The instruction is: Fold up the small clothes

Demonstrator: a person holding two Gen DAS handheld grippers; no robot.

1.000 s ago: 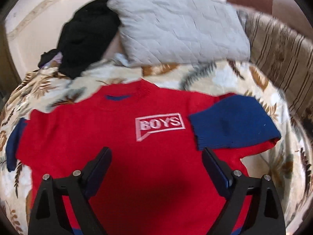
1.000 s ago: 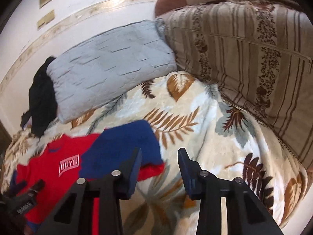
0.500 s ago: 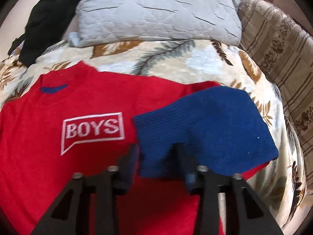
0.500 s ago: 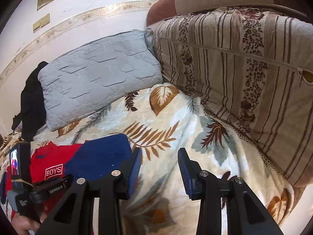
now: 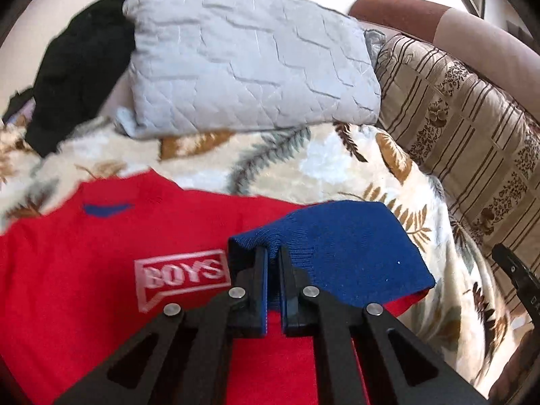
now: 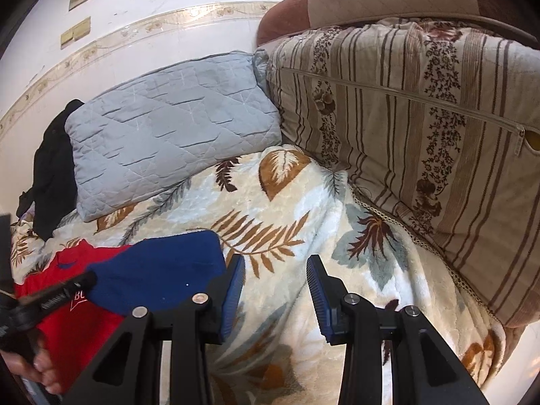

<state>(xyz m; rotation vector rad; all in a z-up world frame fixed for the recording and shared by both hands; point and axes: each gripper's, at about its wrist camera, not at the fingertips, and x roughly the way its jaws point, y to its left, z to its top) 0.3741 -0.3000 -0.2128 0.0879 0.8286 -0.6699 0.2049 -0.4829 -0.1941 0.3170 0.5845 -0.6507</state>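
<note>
On leaf blanket (image 6: 303, 209), L tongs (image 5: 273, 253) clenched on blue sleeve (image 5: 347, 253), R tongs (image 6: 275, 266) released.

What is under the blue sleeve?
The blue sleeve lies folded over the red sweater, whose red edge shows below it. The left gripper pinches its cuff. Anything else beneath is covered.

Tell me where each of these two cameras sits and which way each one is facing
Left wrist: on the left gripper, facing across the red sweater; its fingers pinch the blue sleeve.
Right wrist: on the right gripper, open over the leaf blanket, facing the striped cushion; a hand shows at lower left.
Shared: sweater, sleeve, blanket, grey pillow, each other's gripper.
</note>
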